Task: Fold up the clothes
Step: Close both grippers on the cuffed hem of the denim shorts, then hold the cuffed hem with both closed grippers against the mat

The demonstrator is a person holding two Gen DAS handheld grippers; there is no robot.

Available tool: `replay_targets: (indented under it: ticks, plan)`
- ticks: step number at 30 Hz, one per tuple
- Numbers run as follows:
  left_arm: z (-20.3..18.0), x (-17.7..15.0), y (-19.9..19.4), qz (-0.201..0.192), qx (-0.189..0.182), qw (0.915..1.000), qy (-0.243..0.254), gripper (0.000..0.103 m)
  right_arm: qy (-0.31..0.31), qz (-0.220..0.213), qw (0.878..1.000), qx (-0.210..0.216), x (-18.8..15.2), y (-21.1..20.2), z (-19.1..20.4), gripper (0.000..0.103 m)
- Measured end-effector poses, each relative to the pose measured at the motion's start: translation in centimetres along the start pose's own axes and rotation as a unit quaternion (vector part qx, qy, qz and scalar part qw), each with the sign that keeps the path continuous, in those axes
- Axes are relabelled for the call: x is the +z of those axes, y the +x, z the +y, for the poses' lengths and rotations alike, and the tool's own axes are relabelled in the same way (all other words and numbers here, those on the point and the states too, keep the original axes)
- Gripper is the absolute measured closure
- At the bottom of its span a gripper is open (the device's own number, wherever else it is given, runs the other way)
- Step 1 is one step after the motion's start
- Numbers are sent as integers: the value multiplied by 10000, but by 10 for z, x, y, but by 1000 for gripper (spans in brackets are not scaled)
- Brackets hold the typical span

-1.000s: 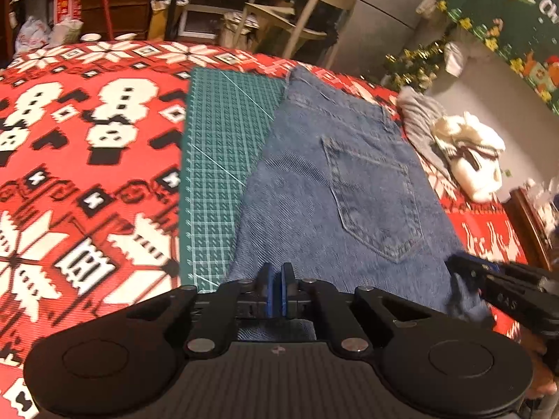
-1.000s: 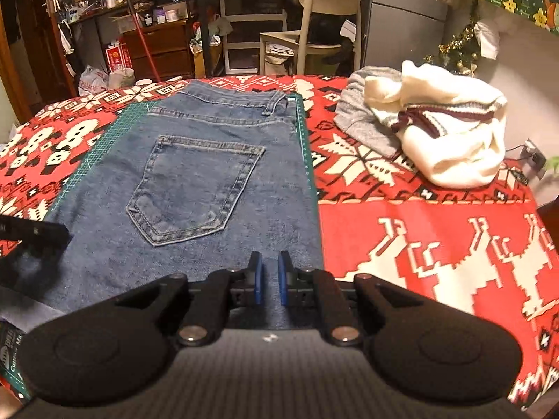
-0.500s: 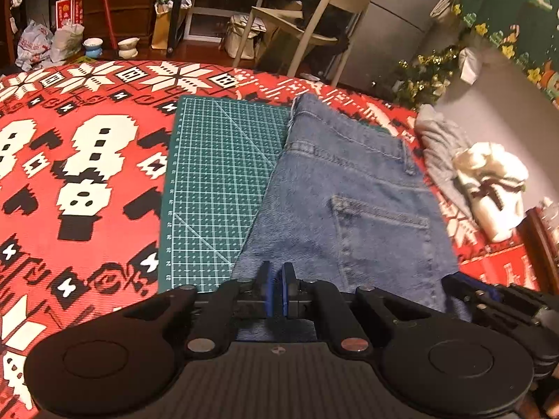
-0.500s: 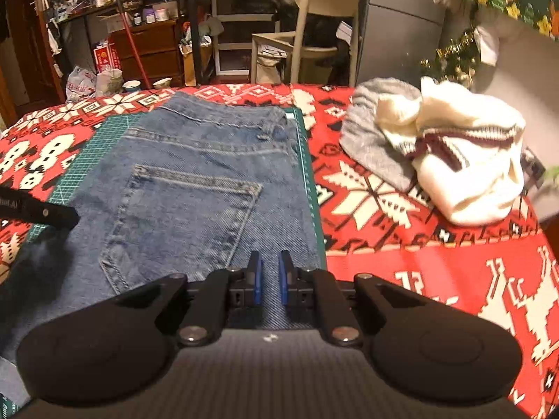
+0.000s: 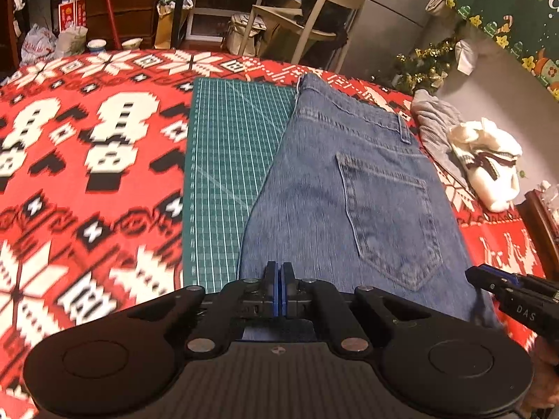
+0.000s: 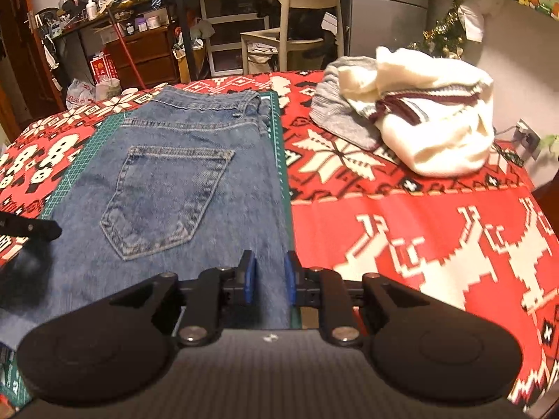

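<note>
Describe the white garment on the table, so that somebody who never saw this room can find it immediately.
Start from the red patterned tablecloth and the blue jeans lying on the green cutting mat. Beyond the jeans, toward the grey wall, two garments lie bunched. The white sweater rests partly on the grey garment; only it has dark red stripes.

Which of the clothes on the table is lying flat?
The blue jeans, spread flat on the green mat with the back pocket up. The grey top and the cream sweater sit bunched in a heap beside them.
</note>
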State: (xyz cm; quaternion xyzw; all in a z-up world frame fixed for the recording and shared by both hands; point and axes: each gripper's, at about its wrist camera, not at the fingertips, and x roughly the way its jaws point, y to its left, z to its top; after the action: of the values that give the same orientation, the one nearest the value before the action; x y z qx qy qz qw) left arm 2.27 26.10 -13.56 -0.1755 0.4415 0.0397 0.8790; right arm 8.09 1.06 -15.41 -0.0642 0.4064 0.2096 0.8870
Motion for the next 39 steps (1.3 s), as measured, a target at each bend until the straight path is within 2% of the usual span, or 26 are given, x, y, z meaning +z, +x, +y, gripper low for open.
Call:
replay_targets:
  ticks: [9,13,17,20,26,31,39]
  plan:
    - [5,-25,-19,67,-72,9999,-88,99,-131,148,9997,-126,-26,-25,-10,85]
    - [4,-26,-32,1,-287,9993,-226,98,-228,-36,9997,-116,-24,-39,-5,85]
    - [-14,-16,-36,-125,-700,9973,-184,98,-295,-212,9993,92,-14,-43,12,85]
    - [-39,-9,-22,-38,-855,9963,19,98,-436,-254,9980,390,-6,-34,33,85]
    - [-68,-18,12,354,-780,9957,351,98,-605,-62,9956,716,-2,-9,65,85]
    - [-70,-27,13,208,-689,9959,556,98,-750,-100,9943,752,-16,-7,65,85]
    - [-68,-32,6,292,-702,9954,582,98,-842,-38,9940,702,-31,-20,58,85]
